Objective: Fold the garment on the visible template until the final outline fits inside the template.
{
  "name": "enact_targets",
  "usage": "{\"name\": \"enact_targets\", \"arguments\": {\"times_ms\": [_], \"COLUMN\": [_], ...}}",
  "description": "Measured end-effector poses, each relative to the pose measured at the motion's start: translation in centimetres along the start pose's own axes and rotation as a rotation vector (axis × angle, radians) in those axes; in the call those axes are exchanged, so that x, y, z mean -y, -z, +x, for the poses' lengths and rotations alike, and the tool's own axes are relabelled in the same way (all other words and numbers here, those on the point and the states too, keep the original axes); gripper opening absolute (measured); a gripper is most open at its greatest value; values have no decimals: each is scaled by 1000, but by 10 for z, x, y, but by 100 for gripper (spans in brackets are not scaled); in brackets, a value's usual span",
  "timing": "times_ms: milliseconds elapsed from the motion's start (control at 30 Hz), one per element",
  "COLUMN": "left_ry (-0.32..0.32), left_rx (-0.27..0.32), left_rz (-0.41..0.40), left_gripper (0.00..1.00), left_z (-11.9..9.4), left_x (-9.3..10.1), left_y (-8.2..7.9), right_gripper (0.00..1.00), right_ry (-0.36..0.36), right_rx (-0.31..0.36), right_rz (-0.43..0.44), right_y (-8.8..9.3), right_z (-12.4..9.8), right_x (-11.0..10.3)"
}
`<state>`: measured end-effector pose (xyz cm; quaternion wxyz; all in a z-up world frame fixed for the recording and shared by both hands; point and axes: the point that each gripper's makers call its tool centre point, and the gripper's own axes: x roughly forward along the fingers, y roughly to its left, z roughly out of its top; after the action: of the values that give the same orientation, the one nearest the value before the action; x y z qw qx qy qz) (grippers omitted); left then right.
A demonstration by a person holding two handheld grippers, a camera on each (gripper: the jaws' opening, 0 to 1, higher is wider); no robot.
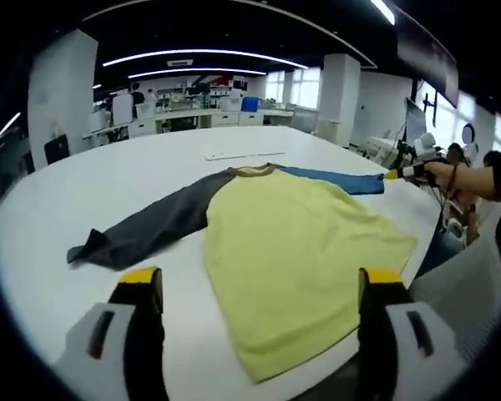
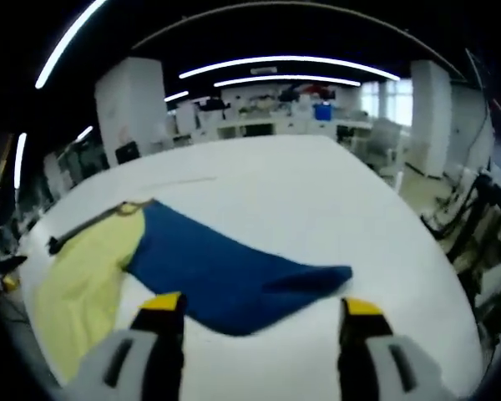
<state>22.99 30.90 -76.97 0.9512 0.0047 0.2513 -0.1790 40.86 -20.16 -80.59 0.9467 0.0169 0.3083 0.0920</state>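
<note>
Nearest to the left gripper's camera is the left gripper (image 1: 259, 292) itself, its yellow-tipped fingers (image 1: 142, 277) spread wide with nothing between them, poised just short of the shirt's (image 1: 292, 242) yellow body. That shirt lies flat on the white surface (image 1: 134, 180), well out from the hem edge nearest the person, grey sleeve (image 1: 146, 230) stretched to one side of the body and blue sleeve (image 1: 334, 179) to the other, collar on the far side.

The right gripper (image 2: 263, 322) is also released, fingers (image 2: 163, 307) parted and empty, sitting just short of the blue sleeve's (image 2: 225, 280) cuff in the right gripper view. In the left gripper view a yellow-tipped tool (image 1: 405, 173) held by a hand (image 1: 451, 174) sits at that same cuff, beyond the shirt's body.

No template outline is plain to me on the surface (a pale strip (image 1: 244, 155) lies beyond the collar, but I cannot say what it is), so my worry is folding to a guessed boundary and ending oversize. The blue sleeve is already rumpled near the cuff; pinching one layer there could drag the whole shirt askew rather than fold it. The hem corner also lies very near the surface's edge, so a careless tug toward the person might slide fabric off.
</note>
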Motion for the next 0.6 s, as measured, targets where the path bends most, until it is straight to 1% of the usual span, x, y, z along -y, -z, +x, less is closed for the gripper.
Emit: {"name": "enact_targets", "arguments": {"times_ms": [133,267,333,400,500,600], "left_ry": [-1,0,-5,-10,-13,-16], "left_rx": [-19,-28,-34,-40,-46,-52], "left_rz": [0,5,2,4,8,12], "left_gripper": [92,90,89,88,87,86], "left_z": [1,1,1,1,1,1], "left_x": [0,0,-4,-7,-7,-8], "left_y": [5,7,10,11,10,10], "right_gripper": [69,61,59,56,52,47], "right_ry": [19,39,51,60,71,88], "right_rx": [-16,-27,-32,-36,-51,-76], "right_rz": [8,9,9,5,27,6], "right_y": [1,4,7,5,15,21], "right_z": [8,15,19,18,26,29], "right_x": [9,16,21,21,27,28]}}
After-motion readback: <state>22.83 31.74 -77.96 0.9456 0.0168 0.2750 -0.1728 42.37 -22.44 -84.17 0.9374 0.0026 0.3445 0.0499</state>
